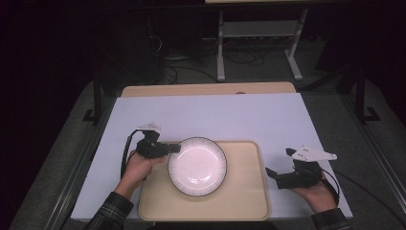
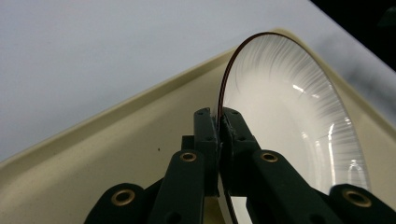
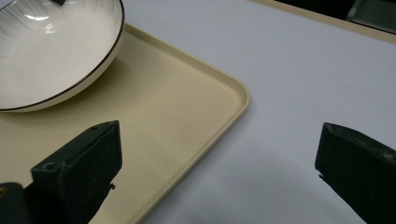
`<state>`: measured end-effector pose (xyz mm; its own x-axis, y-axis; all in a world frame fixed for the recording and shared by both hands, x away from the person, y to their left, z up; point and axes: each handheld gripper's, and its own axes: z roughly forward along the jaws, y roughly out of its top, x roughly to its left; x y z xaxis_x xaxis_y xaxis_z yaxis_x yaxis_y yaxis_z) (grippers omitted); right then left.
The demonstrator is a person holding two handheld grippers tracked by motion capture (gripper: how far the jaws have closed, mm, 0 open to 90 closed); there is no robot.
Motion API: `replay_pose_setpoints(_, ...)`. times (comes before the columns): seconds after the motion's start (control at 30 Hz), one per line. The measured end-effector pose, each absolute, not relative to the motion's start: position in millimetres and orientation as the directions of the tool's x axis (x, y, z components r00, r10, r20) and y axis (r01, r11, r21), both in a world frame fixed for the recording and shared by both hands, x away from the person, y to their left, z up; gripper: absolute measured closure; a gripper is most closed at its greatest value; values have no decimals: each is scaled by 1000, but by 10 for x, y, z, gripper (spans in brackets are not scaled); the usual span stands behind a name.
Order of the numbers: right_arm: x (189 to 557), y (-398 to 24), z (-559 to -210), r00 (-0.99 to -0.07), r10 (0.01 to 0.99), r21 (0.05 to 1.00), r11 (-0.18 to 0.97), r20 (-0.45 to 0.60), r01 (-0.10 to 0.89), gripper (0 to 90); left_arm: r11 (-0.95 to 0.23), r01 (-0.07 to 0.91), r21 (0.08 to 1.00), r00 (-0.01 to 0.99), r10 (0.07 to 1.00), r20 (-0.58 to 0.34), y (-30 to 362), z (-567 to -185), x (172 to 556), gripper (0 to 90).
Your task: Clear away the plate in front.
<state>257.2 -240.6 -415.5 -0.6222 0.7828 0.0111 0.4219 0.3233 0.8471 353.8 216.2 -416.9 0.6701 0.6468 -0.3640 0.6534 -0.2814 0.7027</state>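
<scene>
Plaid-sleeved forearms enter at the near edge, each hand carrying a gripper. On the left, the left gripper has its jaws clamped on the left rim of the white plate, thin dark-edged rim pinched between the pads, a hold that suits lifting or steadying it by the edge. Its base rests on the beige tray, which lies near the front of the white surface. Over to the right, the right gripper hovers with jaws wide and empty, beside the tray's right edge, apparently waiting.
</scene>
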Motion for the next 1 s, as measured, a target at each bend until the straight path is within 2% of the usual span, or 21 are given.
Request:
replay_pose_setpoints(0.43,2577,-2386,-4176,-627,779,841,336,6,425,0,-297,691,659,650,654,-387,2166,-4316,3588,860)
replay_pose_setpoints(0.83,2575,-2383,-4181,-628,778,840,338,5,425,0,-358,664,657,676,662,-323,2125,-4350,3582,833)
replay_pose_setpoints(0.9,2573,-2381,-4182,-628,778,840,338,4,424,0,-379,647,662,690,662,-295,2111,-4346,3570,816)
replay_pose_setpoints(1.0,2573,-2385,-4181,-627,779,841,336,5,424,0,-403,630,665,699,667,-258,2104,-4339,3557,734)
